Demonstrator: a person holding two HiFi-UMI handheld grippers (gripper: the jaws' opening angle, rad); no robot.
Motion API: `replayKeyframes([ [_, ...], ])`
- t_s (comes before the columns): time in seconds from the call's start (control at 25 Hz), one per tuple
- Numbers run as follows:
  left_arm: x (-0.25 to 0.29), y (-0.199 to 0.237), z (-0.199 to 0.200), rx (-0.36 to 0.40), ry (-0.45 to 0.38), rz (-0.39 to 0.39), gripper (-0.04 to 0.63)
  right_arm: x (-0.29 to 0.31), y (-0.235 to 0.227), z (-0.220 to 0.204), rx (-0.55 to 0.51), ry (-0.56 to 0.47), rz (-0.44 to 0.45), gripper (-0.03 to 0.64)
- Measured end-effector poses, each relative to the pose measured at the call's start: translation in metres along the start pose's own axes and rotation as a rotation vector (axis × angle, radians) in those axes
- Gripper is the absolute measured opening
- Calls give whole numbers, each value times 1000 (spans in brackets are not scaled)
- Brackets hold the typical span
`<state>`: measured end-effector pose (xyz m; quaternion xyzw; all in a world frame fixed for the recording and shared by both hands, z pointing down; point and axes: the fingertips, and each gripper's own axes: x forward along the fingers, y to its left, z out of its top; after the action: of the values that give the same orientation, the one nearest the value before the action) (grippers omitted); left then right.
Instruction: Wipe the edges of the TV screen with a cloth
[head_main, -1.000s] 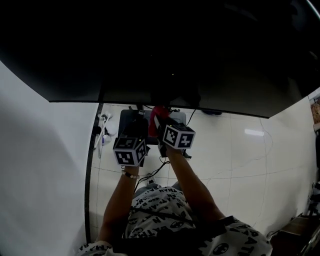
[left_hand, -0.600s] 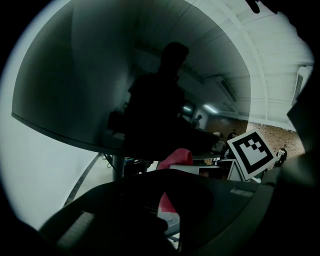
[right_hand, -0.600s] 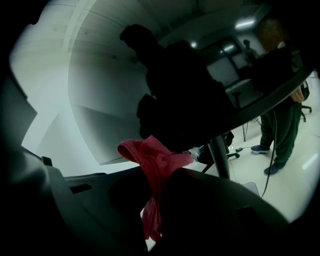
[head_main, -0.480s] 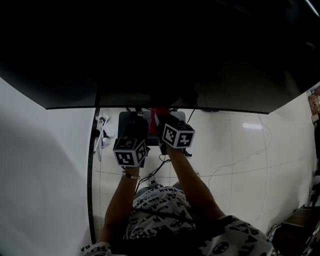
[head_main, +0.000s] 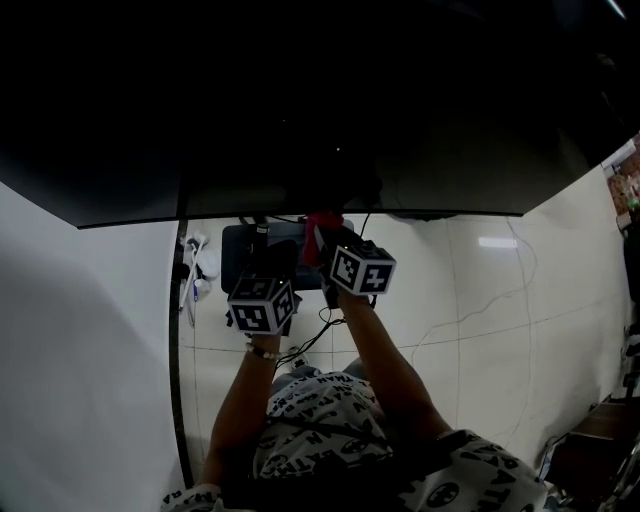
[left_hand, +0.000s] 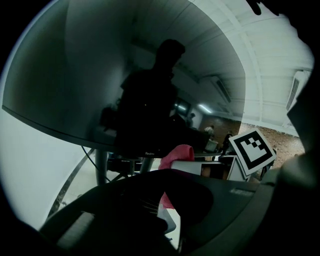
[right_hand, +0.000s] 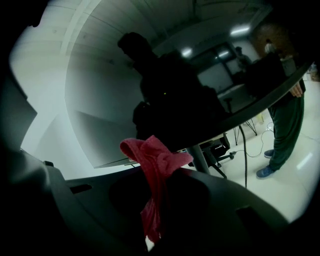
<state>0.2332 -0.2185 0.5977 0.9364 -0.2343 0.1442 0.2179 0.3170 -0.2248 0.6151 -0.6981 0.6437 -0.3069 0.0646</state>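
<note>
The dark TV screen (head_main: 300, 100) fills the top of the head view; its lower edge runs just above both grippers. My right gripper (head_main: 322, 238) is shut on a red cloth (head_main: 320, 224), and the cloth's bunched top is at the screen's lower edge near the stand. In the right gripper view the cloth (right_hand: 155, 155) sticks up from the right gripper (right_hand: 155, 192) in front of the screen (right_hand: 110, 100). My left gripper (head_main: 275, 262) sits just left of it, below the edge, jaws together and empty. The left gripper view shows the left gripper (left_hand: 165, 200), the cloth (left_hand: 176, 154) and the screen (left_hand: 100, 75).
The TV's black stand base (head_main: 245, 255) lies on the white tiled floor under the grippers. Cables (head_main: 470, 310) trail across the floor. A white object (head_main: 190, 275) lies by a black strip (head_main: 175, 350). A person in green trousers (right_hand: 282, 125) stands to the right. Dark furniture (head_main: 600, 450) is at bottom right.
My right gripper with the cloth has edged slightly right along the screen's lower edge. The head view has shifted, so the stand now sits further left.
</note>
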Motion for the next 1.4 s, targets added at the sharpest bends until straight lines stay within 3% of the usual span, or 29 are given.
replayKeyframes([
  [0.32, 33, -56, -12, 14, 19, -80, -6, -44, -63, 19, -19, -23, -89, 75],
  [0.72, 81, -168, -16, 39, 20, -178, -6, -117, -172, 57, -39, -24, -194, 75],
  [1.4, 144, -326, -25, 118, 13, -253, -6, -239, -331, 107, -30, -46, -339, 77],
])
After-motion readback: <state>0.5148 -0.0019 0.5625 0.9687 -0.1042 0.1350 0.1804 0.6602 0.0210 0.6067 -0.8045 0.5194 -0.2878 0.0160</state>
